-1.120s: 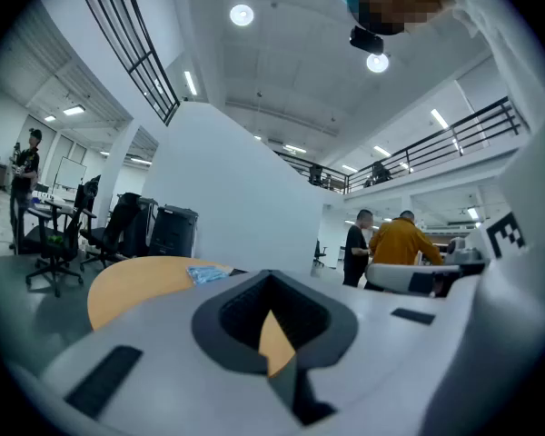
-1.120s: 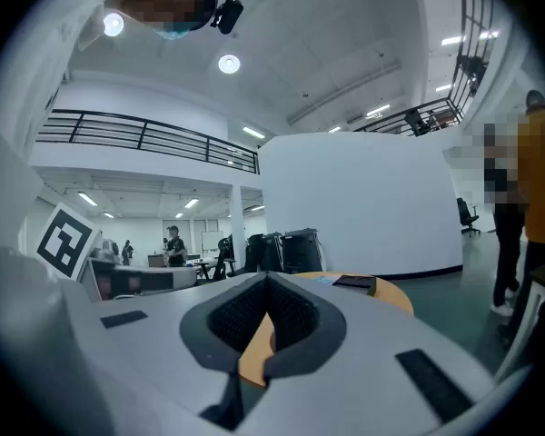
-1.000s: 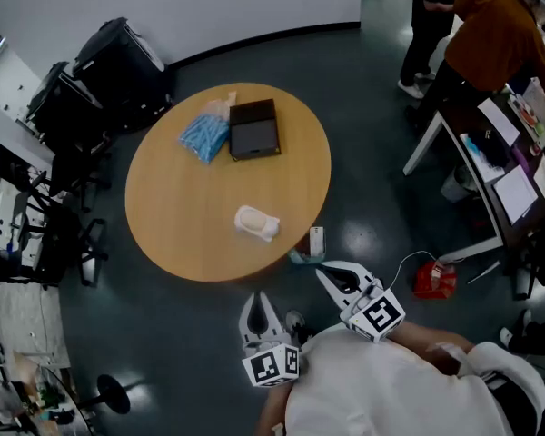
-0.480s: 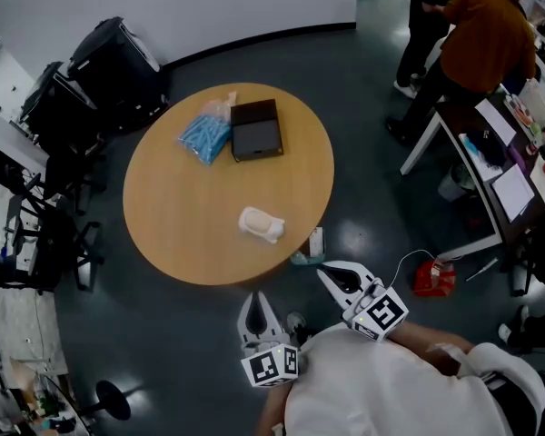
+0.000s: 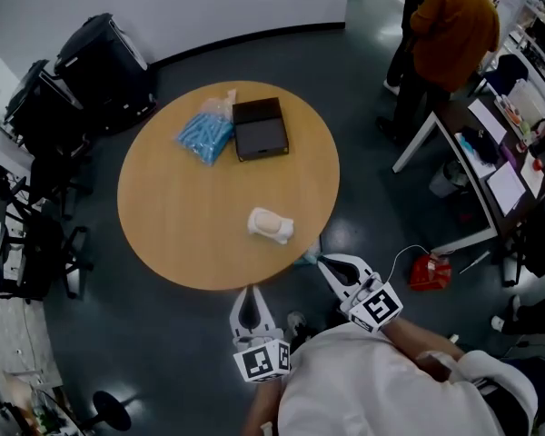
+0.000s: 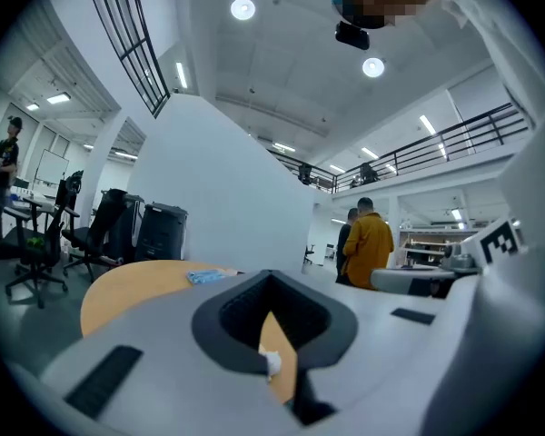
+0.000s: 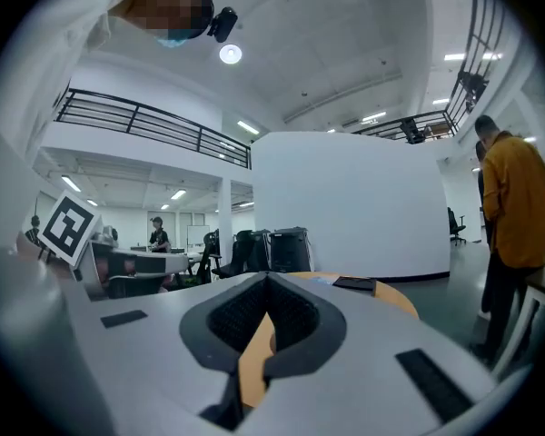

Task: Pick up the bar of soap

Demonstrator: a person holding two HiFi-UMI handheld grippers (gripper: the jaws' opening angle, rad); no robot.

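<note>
Bar of soap (image 5: 271, 224) lies on round table (image 5: 182, 243), just right of frame centre in head view; left gripper (image 5: 247, 309) and right gripper (image 5: 339, 269) at lower centre, jaws together, empty; soap probably light, rigid, slick; take it across the narrow sides, mid-length.
</note>
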